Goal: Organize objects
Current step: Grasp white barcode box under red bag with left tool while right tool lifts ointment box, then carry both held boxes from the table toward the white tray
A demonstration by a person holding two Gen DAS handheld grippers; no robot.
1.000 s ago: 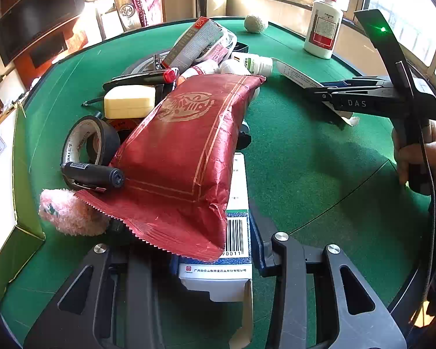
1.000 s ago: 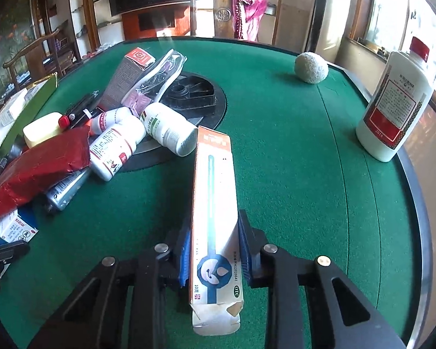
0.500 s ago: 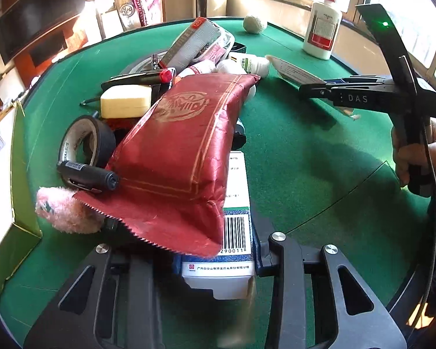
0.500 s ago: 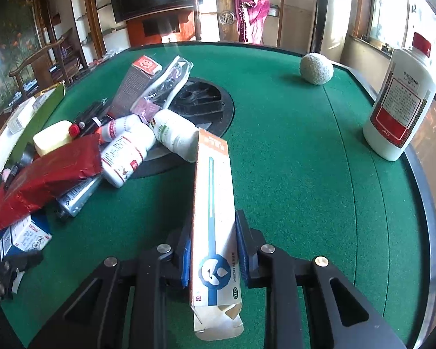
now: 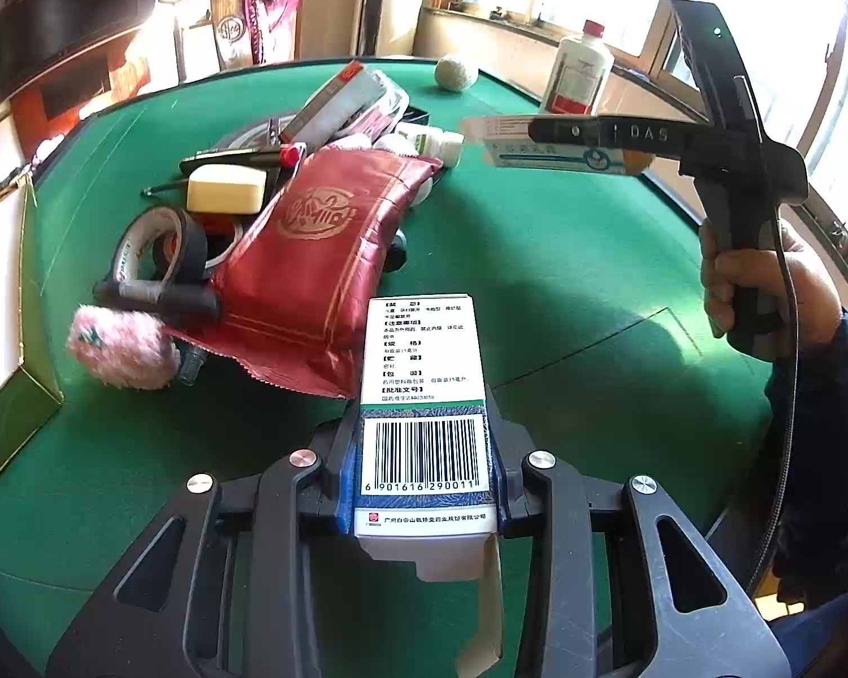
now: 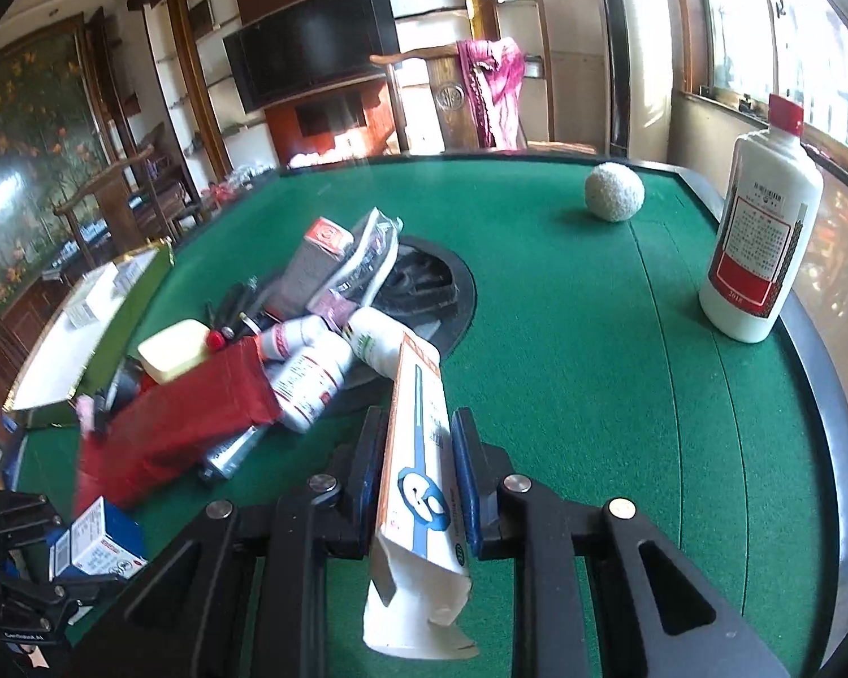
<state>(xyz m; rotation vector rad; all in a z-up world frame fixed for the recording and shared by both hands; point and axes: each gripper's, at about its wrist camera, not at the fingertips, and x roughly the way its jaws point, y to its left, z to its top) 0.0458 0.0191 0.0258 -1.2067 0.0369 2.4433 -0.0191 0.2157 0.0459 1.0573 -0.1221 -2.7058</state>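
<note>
Item: left gripper [image 5: 424,480], closed on a white medicine box [image 5: 424,395], barcode face up, clamped across its near end, held over bare green felt [image 5: 565,282] just beside the heap. Item: right gripper [image 6: 418,486], jaws just closing further, clamped on a long slim carton [image 6: 418,452] with orange edge and blue emblem; its opened end flap hangs loose below the pads. In the left view this carton juts sideways above the table, clear of the felt. Heap, unsorted: red pouch [image 5: 316,265], tape roll [image 5: 164,243], yellow block [image 5: 226,189], pink fluffy piece [image 5: 121,347], white pill bottles [image 6: 311,373], pens, grey packets. Apart: white bottle [image 6: 760,237] upright near the rim, grey ball [image 6: 615,192]. Risks, judged: both cartons are thin card gripped near one end, so a hard squeeze may crush them, or a quick swing may pivot them out of the pads; the open flap may snag on the heap; the two grippers are close enough to collide when carrying.
</note>
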